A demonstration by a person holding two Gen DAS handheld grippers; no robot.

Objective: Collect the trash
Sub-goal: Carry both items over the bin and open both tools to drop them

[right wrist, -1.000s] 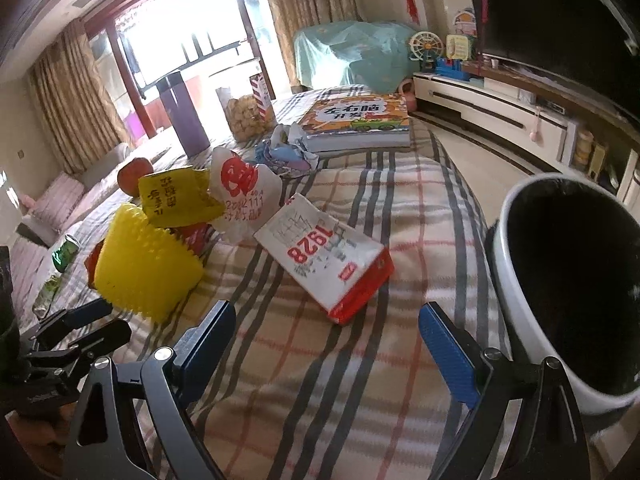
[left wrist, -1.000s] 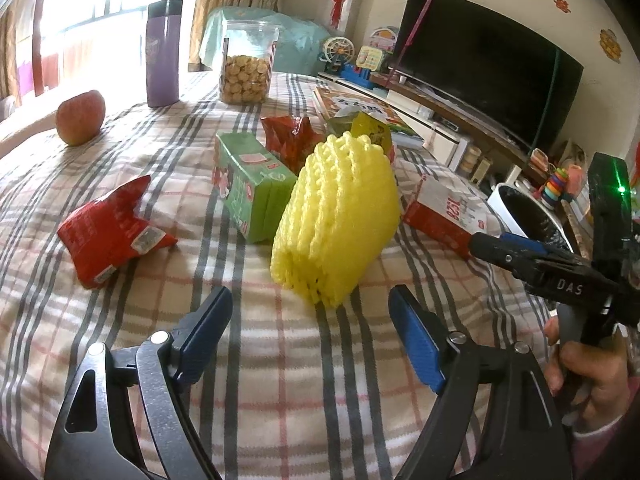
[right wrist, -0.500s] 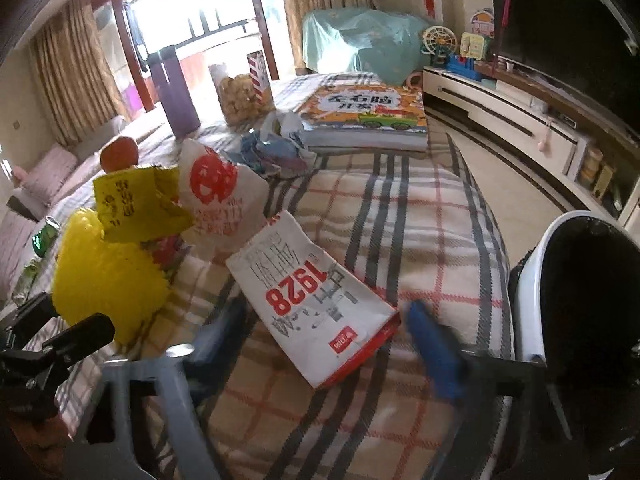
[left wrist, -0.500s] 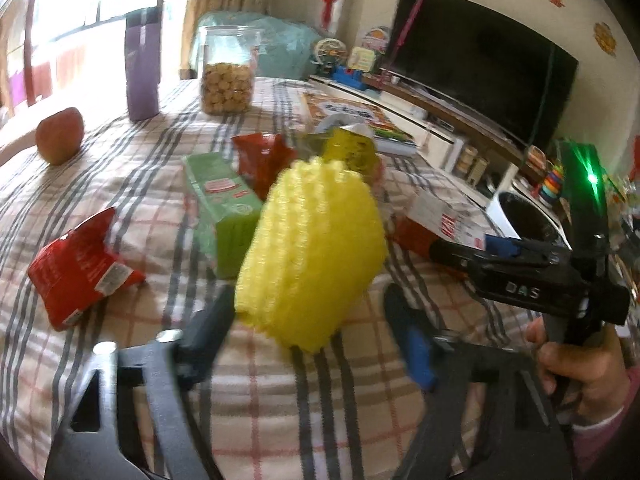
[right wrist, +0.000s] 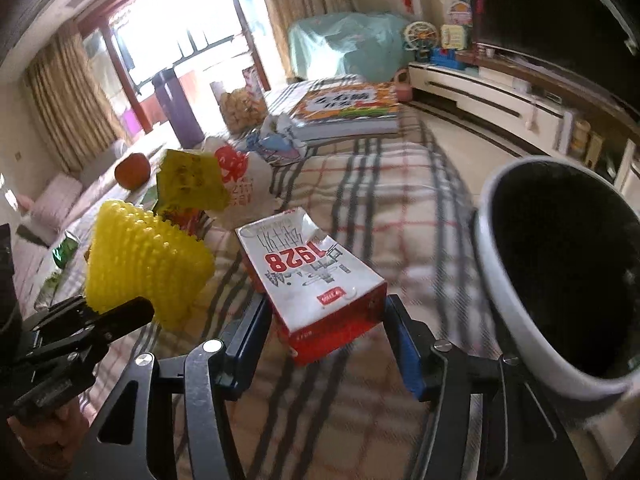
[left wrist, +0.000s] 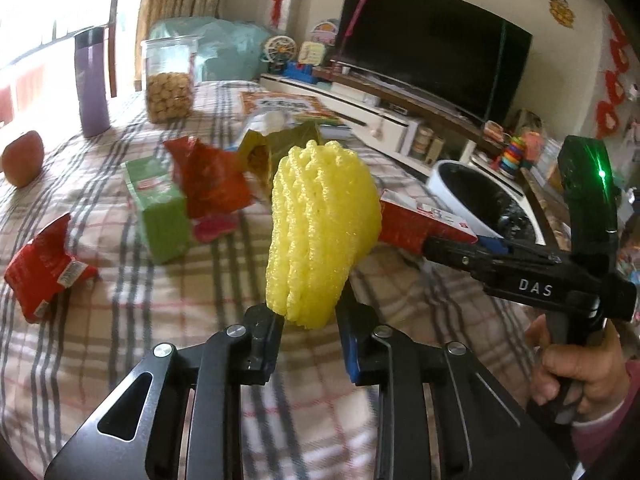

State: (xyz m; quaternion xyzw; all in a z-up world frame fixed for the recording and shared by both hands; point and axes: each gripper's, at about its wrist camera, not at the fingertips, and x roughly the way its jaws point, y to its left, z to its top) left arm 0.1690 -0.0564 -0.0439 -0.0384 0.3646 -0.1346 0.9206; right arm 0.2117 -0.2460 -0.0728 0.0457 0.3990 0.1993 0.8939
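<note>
A yellow foam fruit net (left wrist: 320,224) stands up from my left gripper (left wrist: 310,320), whose jaws are closing and pinch its lower end. It hangs above the checked tablecloth (left wrist: 168,312). In the right wrist view the net (right wrist: 140,264) is at the left. A red-and-white carton marked 1928 (right wrist: 308,272) lies between the closing jaws of my right gripper (right wrist: 326,312), with both pads against its sides. A white bin with a black liner (right wrist: 492,248) stands just right of it, off the table edge.
On the cloth lie a green box (left wrist: 160,208), red wrappers (left wrist: 44,268), a yellow packet (right wrist: 188,180) and a white bag (right wrist: 244,184). Farther back stand an apple (left wrist: 22,156), a purple bottle (left wrist: 92,80), a cookie jar (left wrist: 168,80) and a book (right wrist: 348,108).
Both pairs of jaws narrowed. The left gripper came up to the foam net, closed on it and lifted it. The right gripper moved forward until the carton lay between its jaws.
</note>
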